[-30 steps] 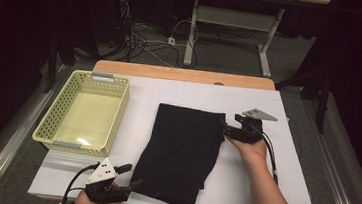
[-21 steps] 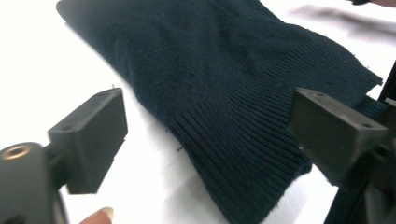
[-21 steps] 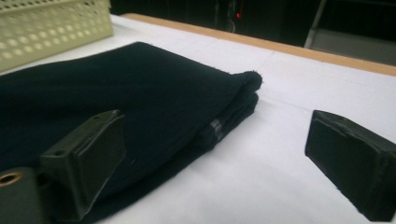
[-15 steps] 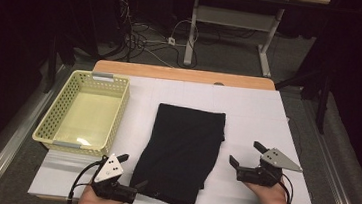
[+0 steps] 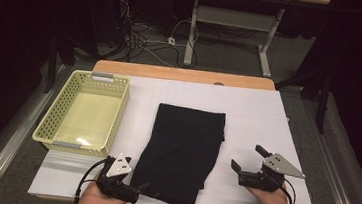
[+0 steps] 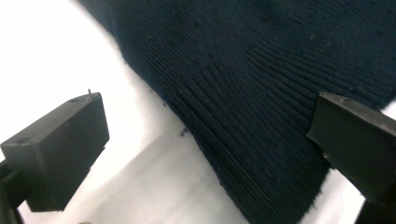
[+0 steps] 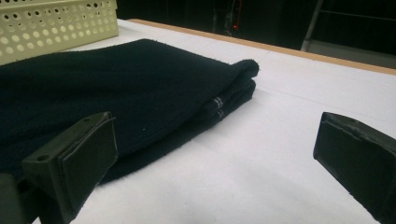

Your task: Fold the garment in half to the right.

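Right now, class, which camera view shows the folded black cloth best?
The high view: the whole black cloth lies flat on the white table beside the basket. The left gripper view gives a close-up of its ribbed edge; the right gripper view shows its stacked layers from the side.

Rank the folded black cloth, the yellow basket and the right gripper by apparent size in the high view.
1. Folded black cloth, the largest patch.
2. Yellow basket, somewhat smaller; it lies farther from the camera, so the gap is unsure.
3. Right gripper, clearly smallest.
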Action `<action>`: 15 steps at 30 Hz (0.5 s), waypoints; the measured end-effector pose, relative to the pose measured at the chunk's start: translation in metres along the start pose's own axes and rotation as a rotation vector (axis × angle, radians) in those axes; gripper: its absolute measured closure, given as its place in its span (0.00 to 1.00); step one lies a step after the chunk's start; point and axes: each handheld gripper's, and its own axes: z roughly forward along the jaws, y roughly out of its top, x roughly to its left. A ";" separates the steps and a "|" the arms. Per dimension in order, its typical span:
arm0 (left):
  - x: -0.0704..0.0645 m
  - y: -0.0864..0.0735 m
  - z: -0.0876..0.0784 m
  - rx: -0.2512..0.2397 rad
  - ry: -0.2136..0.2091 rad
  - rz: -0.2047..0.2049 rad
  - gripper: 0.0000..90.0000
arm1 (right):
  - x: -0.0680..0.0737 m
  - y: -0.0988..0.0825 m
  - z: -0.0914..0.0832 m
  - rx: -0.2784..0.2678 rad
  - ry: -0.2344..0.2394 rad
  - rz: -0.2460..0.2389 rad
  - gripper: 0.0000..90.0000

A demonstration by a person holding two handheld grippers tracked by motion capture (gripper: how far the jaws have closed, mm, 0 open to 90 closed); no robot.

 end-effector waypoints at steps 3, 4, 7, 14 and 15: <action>0.000 -0.001 -0.001 0.015 -0.007 -0.002 0.00 | 0.000 -0.002 0.001 0.003 0.014 -0.005 0.00; -0.001 -0.001 -0.002 0.023 -0.011 0.001 0.00 | 0.000 -0.002 0.001 0.005 0.016 -0.011 0.00; -0.002 -0.003 -0.004 0.041 -0.014 -0.003 0.00 | -0.001 -0.003 0.001 0.000 0.023 -0.005 0.00; -0.006 0.000 -0.005 0.078 0.008 -0.003 0.00 | -0.001 -0.004 0.001 -0.012 0.031 -0.007 0.00; -0.007 0.000 -0.005 0.085 0.014 0.007 0.00 | -0.001 -0.004 0.001 -0.011 0.031 -0.008 0.00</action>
